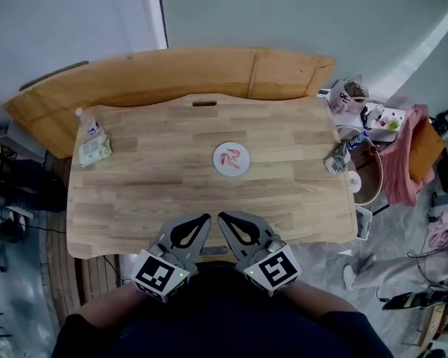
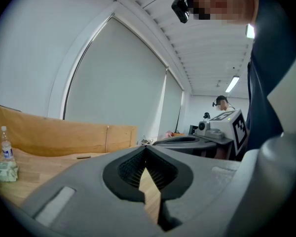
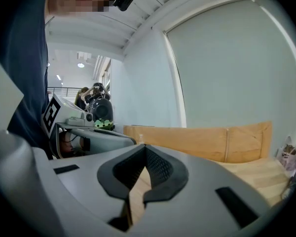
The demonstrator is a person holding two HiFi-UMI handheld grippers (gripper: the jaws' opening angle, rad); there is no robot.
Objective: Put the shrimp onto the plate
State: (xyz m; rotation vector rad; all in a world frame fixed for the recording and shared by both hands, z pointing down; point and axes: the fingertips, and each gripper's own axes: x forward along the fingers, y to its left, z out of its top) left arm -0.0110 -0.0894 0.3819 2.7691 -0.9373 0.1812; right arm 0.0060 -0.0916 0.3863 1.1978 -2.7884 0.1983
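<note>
In the head view a small white plate (image 1: 216, 167) lies near the middle of the wooden table (image 1: 164, 192), and an orange-red shrimp (image 1: 231, 157) rests on it. My left gripper (image 1: 206, 218) and right gripper (image 1: 222, 217) hover side by side over the table's near edge, well short of the plate, tips angled toward each other. Both are shut with nothing between the jaws. The left gripper view shows its tips (image 2: 145, 147) meeting, with the right gripper's marker cube beside it. The right gripper view shows the same closed tips (image 3: 144, 146). Neither gripper view shows the plate.
A water bottle (image 1: 88, 122) and a packet of wipes (image 1: 94, 151) sit at the table's far left corner. A small box (image 1: 337, 159) lies at the right edge. A curved wooden bench (image 1: 172, 73) runs behind the table. Bags, a basket (image 1: 367, 176) and cloth crowd the floor at the right.
</note>
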